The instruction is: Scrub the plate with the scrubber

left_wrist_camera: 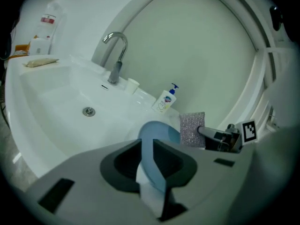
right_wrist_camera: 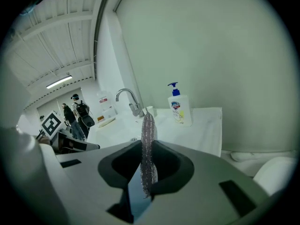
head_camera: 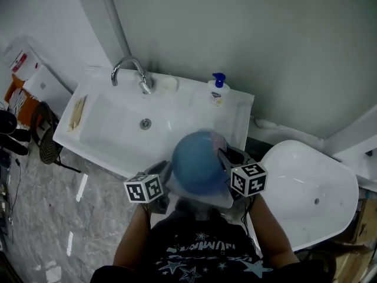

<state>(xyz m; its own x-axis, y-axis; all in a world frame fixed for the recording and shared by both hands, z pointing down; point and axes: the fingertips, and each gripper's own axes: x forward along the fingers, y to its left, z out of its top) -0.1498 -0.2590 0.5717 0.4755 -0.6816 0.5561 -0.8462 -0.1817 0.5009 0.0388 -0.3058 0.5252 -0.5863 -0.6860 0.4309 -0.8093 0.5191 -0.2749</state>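
A round blue plate [head_camera: 197, 161] hangs tilted over the front right corner of the white sink [head_camera: 118, 128]. My left gripper [head_camera: 169, 178] is shut on the plate's near rim, and in the left gripper view the plate [left_wrist_camera: 161, 135] stands edge-on between its jaws [left_wrist_camera: 147, 149]. My right gripper [head_camera: 224, 155] is shut on a silvery mesh scrubber [head_camera: 219, 140], which lies against the plate's right side. The scrubber [right_wrist_camera: 148, 139] stands upright between the right jaws [right_wrist_camera: 147, 161]. From the left gripper view, the scrubber [left_wrist_camera: 192, 128] sits just right of the plate.
A chrome faucet [head_camera: 132, 72], a small cup [head_camera: 168, 84] and a blue-capped soap bottle [head_camera: 218, 90] stand along the sink's back rim. A tan item [head_camera: 76, 114] lies on its left rim. A white toilet bowl [head_camera: 306, 193] is at the right; shoes [head_camera: 44, 134] lie on the floor left.
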